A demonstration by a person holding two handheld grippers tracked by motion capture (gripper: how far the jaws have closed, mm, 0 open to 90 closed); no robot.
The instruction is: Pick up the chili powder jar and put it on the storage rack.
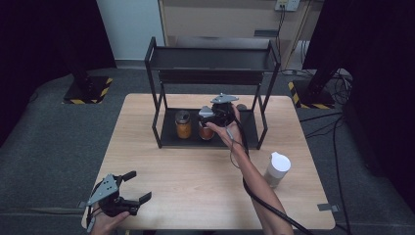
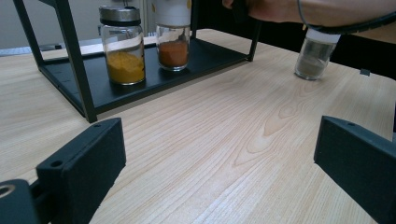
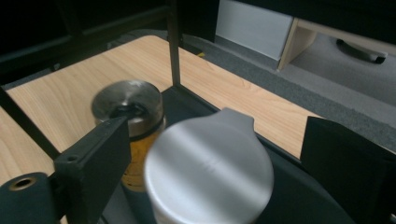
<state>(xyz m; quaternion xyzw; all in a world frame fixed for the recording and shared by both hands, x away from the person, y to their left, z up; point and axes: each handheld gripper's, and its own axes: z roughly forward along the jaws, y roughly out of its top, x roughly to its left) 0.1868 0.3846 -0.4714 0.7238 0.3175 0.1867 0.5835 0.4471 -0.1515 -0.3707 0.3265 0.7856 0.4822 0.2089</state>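
A black two-tier rack stands at the back of the wooden table. On its bottom shelf are a yellow-spice jar with a metal lid and an orange-spice jar with a white cap. My right gripper reaches into the rack over the orange jar. In the right gripper view its jaws stand wide on either side of the white cap, with a gap on both sides, so the right gripper is open. My left gripper rests open and holds nothing at the table's front left corner.
A third jar with a white lid and pale powder stands on the table to the right of my right forearm. The rack's upright post rises just behind the yellow jar. Bare wood lies ahead of the left gripper.
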